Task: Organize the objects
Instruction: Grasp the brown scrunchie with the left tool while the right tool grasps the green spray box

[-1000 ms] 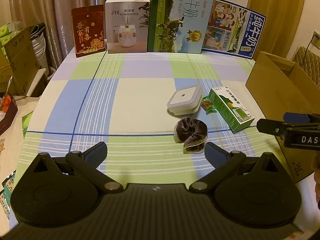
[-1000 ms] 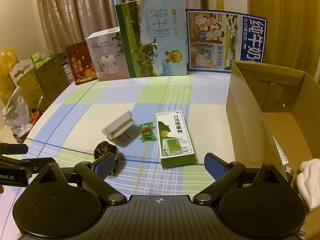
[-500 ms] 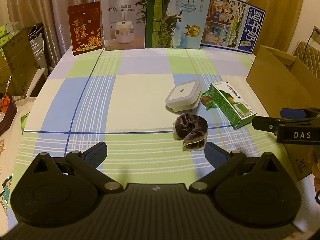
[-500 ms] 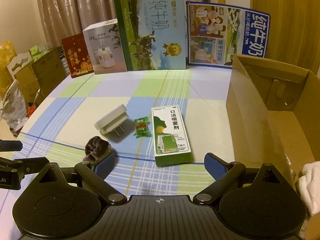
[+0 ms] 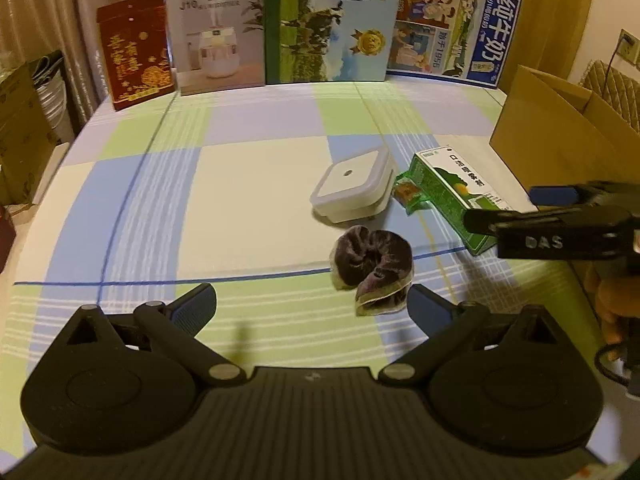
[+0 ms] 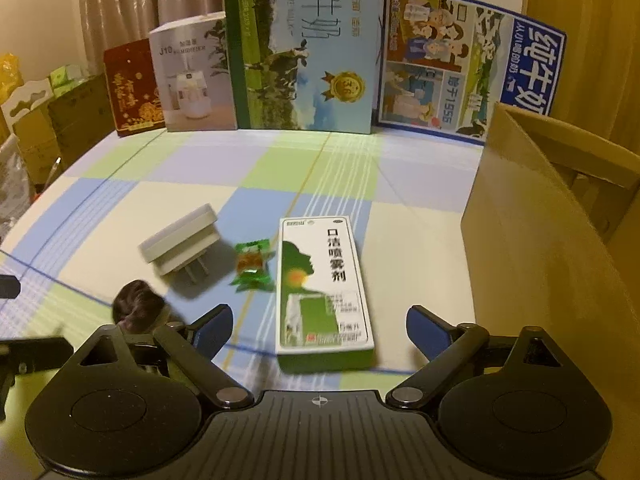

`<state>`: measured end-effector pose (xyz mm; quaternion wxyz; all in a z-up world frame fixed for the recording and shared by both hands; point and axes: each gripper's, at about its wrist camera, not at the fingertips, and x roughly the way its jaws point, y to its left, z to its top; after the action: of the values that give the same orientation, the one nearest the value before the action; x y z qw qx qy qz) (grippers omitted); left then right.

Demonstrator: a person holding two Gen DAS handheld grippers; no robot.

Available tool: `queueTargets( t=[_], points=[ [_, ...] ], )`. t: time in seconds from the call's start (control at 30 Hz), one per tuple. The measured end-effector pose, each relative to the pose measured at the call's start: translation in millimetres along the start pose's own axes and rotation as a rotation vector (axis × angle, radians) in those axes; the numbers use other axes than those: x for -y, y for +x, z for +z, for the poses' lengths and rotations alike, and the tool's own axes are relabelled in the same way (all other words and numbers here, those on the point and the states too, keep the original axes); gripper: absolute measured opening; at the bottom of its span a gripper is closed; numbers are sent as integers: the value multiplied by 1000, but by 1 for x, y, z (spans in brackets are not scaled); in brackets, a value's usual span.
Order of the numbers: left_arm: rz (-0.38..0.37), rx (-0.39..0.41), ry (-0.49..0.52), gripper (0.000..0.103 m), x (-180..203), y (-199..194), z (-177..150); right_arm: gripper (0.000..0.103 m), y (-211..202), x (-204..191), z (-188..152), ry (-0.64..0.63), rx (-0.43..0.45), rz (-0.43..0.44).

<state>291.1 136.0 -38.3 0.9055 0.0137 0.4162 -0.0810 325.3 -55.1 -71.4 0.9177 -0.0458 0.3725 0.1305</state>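
Nearby, on the checked tablecloth (image 5: 248, 208), a soft velvety scrunchie (image 5: 370, 261) lies by a square white plug (image 5: 352, 184), a crinkly green candy (image 6: 252, 266) and a flat green-and-white box (image 6: 324, 288). Both the left gripper (image 5: 310, 304) and the right gripper (image 6: 320, 322) are spread wide, empty.

Checked tablecloth (image 5: 248, 200) carries scrunchie (image 5: 372, 256), plug adapter (image 5: 352, 184), candy (image 6: 252, 266), green box (image 6: 324, 284).
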Motion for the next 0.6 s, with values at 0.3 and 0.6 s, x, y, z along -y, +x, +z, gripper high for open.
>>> queueTargets(
  t=[0.3, 0.6],
  points=[
    [-48, 25, 56, 87, 22, 29, 12, 55, 28, 10, 3, 2, -78, 17],
    [-85, -17, 102, 44, 32, 60, 10, 53, 19, 12, -2, -2, -115, 29]
  ],
)
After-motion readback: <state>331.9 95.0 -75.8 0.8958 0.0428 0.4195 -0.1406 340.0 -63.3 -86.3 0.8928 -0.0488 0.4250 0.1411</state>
